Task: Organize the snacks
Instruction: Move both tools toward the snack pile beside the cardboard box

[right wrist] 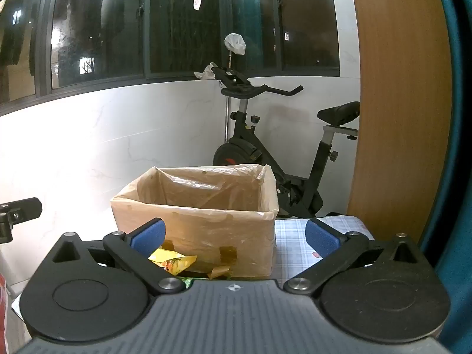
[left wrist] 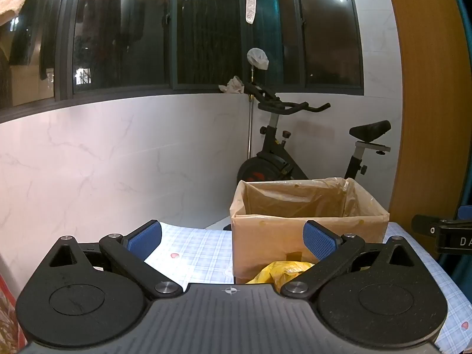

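Box (left wrist: 306,236): cardboard w/ a plastic liner folded over the rim, open top, looks empty as far as I can see in. Prob. set at the far side of the table (left wrist: 191,253) so snacks get dropped in from the near side.
Snack, yellow (left wrist: 283,271): crinkly yellow packet lying on the table right against the box's near wall, i.e. not yet sorted.
Snack, green (right wrist: 187,280): only a sliver shows at the right gripper's body edge; can't tell what it is.
Left gripper (left wrist: 233,237): jaws spread as wide as they go, nothing held. Yellow packet is low betw. the fingers, nearer the right-hand pad, just short of the tips.
Right gripper (right wrist: 236,236): also fully spread, empty. Packet sits under its left-hand finger, box dead ahead past the tips.
Pose: both tilted a bit down at the table, side by side; reads as lined up for a first pick.
Judgement: packet nearer left gripper's centre, so that looks the easier grab.
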{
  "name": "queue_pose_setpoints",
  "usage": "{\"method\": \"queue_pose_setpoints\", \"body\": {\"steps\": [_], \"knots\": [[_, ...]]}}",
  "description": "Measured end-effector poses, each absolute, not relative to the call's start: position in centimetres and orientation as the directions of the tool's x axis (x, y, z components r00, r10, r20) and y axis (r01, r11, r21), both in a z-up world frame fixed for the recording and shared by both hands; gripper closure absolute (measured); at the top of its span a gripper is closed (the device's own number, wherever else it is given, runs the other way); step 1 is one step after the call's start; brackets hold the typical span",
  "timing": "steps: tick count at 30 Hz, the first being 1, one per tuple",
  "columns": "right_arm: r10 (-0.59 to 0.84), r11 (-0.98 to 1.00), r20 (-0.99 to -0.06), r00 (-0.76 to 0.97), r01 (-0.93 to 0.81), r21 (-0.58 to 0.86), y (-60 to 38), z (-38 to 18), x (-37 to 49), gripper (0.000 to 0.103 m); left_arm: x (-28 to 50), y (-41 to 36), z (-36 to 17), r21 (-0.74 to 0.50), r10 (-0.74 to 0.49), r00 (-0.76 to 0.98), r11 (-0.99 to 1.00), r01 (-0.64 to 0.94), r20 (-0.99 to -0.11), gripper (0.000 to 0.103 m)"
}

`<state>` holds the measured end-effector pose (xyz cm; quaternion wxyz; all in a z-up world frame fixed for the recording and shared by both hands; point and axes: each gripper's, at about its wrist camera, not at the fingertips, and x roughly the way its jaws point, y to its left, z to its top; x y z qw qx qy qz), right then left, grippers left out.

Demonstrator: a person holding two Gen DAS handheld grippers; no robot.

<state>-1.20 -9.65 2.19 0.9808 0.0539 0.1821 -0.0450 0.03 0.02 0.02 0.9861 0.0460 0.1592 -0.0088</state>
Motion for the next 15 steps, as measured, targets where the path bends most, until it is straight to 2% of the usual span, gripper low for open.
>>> {"method": "queue_pose_setpoints", "body": {"steps": [15], "knots": [[-0.068, 0.991, -0.359, 0.931, 0.106, 0.086, -9.44, 2.57, -1.39, 0.000, 0.00, -0.07, 0.26, 0.082, -0.007, 0.950, 0.996, 0.034, -0.313, 0.000]]}}
